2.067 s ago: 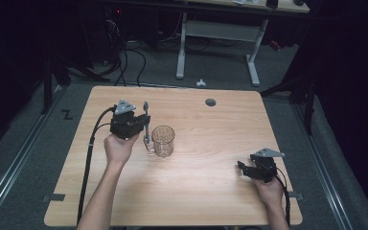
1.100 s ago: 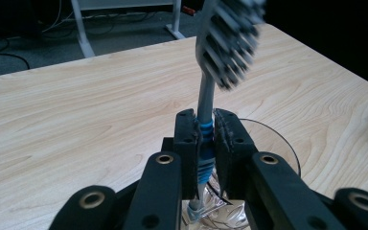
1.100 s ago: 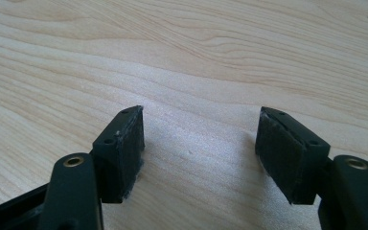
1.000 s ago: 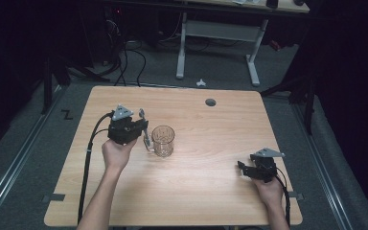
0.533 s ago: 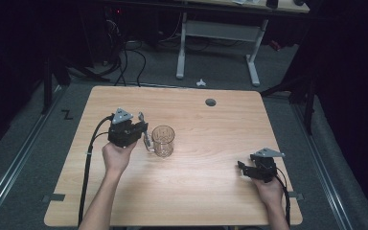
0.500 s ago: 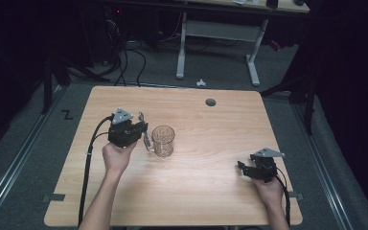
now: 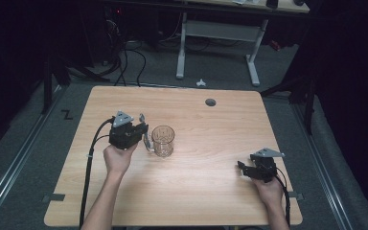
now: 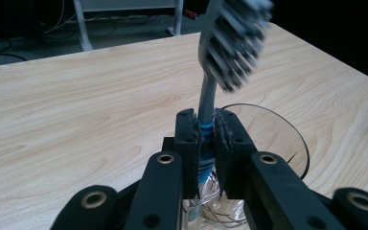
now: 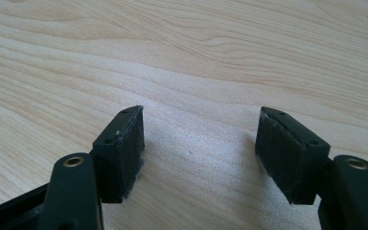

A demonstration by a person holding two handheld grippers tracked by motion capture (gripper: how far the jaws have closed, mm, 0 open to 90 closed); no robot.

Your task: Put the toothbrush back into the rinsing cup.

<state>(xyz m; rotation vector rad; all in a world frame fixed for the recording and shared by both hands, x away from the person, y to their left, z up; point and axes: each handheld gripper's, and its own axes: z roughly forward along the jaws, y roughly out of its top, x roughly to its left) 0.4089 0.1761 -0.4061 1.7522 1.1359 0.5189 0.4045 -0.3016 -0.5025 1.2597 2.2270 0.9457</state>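
Between the closed jaws of the left gripper (image 8: 206,139), a grey-handled toothbrush with a blue ribbed grip band (image 8: 206,103) is clamped at that band. Brush stands roughly upright, bristle head above the jaws and blurred in the left gripper view. Lower end of the handle runs down below the pads; whether it touches anything there is hard to tell.

Clear glass mug with a handle (image 7: 163,140) stands on the light wooden desk (image 7: 211,124) just beside the left gripper (image 7: 141,132), on its right in the high view. In the left gripper view the mug's round rim (image 8: 280,125) lies just beyond and below the jaws.

Right gripper (image 9: 199,146): jaws spread wide, nothing between them, bare desk wood (image 9: 220,57) underneath. In the high view it (image 7: 242,167) sits low near the desk's right front corner, well apart from mug and toothbrush.
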